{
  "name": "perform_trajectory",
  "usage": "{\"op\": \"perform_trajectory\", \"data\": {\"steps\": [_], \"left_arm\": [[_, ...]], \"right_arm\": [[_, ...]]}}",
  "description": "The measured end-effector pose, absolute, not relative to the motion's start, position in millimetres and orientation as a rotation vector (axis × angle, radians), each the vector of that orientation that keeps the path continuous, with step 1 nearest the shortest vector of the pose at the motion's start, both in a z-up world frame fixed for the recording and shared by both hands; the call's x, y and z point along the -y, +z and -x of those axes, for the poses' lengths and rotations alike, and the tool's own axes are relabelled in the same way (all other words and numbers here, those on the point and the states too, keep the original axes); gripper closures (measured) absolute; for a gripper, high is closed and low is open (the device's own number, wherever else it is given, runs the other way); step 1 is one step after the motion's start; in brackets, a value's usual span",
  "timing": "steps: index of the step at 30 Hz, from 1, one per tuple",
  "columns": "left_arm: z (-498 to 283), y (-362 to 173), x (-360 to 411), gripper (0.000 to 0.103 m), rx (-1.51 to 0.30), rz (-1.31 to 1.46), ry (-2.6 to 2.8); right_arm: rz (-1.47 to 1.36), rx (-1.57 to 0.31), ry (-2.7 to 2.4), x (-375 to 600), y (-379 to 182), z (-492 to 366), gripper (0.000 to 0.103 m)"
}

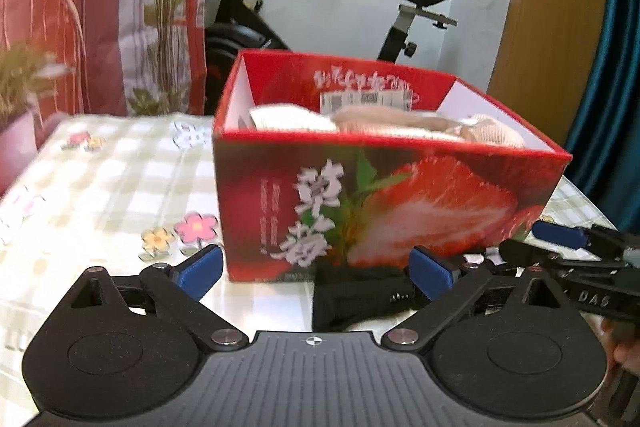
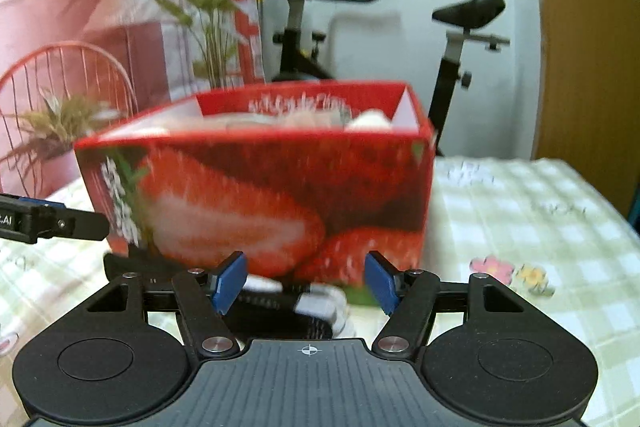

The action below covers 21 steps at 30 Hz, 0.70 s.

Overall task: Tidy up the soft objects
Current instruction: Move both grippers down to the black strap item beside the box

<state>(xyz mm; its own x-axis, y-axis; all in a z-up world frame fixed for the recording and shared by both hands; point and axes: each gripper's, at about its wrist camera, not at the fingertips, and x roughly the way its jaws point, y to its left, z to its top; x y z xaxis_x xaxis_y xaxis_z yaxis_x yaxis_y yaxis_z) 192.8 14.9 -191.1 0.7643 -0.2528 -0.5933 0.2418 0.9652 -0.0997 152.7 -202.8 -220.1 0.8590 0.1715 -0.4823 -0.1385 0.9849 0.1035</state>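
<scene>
Strawberry box [image 1: 384, 195] bears blurred white Chinese characters, illegible; pale cloths [image 1: 360, 125] inside, partly hidden by its rim; black sock [image 1: 356, 293] on tablecloth [image 1: 100, 167] against box; left gripper [image 1: 316, 267] and right gripper [image 2: 306, 281] both spread wide, empty.

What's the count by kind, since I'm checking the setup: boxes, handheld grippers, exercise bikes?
Red strawberry-print cardboard box: 1
Black two-finger tools, left gripper and right gripper: 2
Black exercise bike: 1
Total: 4
</scene>
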Motion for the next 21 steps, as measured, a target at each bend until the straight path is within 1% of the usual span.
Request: {"op": "perform_trajectory", "data": {"steps": [3, 5, 6, 9, 10, 11, 17, 21], "left_arm": [[-198.2, -203.2, -13.3, 0.01, -0.672, 0.032, -0.279], [-201.9, -211.4, -13.3, 0.018, -0.689, 0.055, -0.284], [-203.8, -215.4, -13.4, 0.021, -0.698, 0.067, -0.289], [-206.0, -225.1, -12.1, 0.036, -0.705, 0.081, -0.316], [-206.1, -228.1, -11.1, 0.045, -0.708, 0.081, -0.332], [-206.3, -231.2, -10.2, 0.051, -0.715, 0.083, -0.346], [-202.6, -243.6, -14.9, 0.052, -0.707, 0.154, -0.356], [-199.4, -248.9, -15.7, 0.052, -0.7, 0.152, -0.361]], "right_arm": [[-0.059, -0.539, 0.151, 198.1, -230.9, -157.1, 0.041], [-0.066, -0.552, 0.14, 196.6, -233.8, -162.0, 0.041], [-0.07, -0.556, 0.136, 196.3, -234.6, -163.7, 0.041], [-0.075, -0.579, 0.141, 195.6, -238.3, -168.0, 0.041], [-0.069, -0.592, 0.142, 194.2, -239.1, -169.8, 0.041], [-0.068, -0.601, 0.144, 193.6, -240.4, -170.6, 0.042], [-0.078, -0.647, 0.15, 194.2, -244.3, -175.2, 0.042], [-0.073, -0.657, 0.165, 192.8, -246.1, -175.0, 0.043]]}}
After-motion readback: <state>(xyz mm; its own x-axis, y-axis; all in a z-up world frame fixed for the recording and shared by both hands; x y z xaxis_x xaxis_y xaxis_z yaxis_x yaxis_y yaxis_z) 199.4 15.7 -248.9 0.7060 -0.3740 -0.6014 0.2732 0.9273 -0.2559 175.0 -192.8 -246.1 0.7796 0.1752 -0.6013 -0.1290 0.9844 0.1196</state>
